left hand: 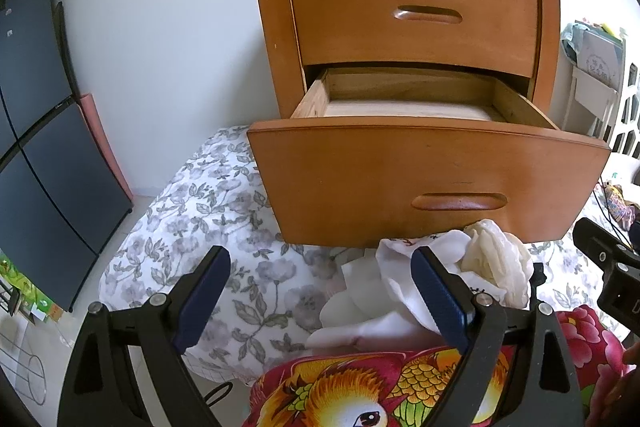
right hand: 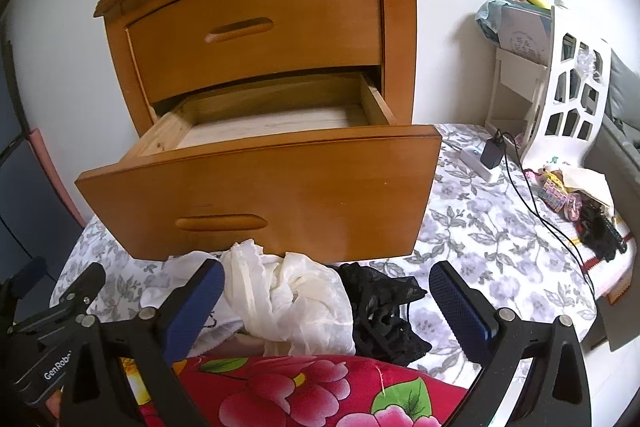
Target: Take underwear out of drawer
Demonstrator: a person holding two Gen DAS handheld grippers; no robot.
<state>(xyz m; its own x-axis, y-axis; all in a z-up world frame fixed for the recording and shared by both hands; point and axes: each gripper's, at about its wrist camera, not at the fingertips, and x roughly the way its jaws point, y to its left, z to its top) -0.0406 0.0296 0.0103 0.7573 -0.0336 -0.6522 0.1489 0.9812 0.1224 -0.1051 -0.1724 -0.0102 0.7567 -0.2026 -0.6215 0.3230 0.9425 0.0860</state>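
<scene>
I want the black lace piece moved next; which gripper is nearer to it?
Right. The right gripper hovers just above the black lace underwear; the left gripper is farther left.

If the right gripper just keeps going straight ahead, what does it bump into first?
Probably the white crumpled underwear lying between the right gripper and the open drawer's wooden front. Passing above the cloth, it would meet that front instead; depth is hard to judge.
</scene>
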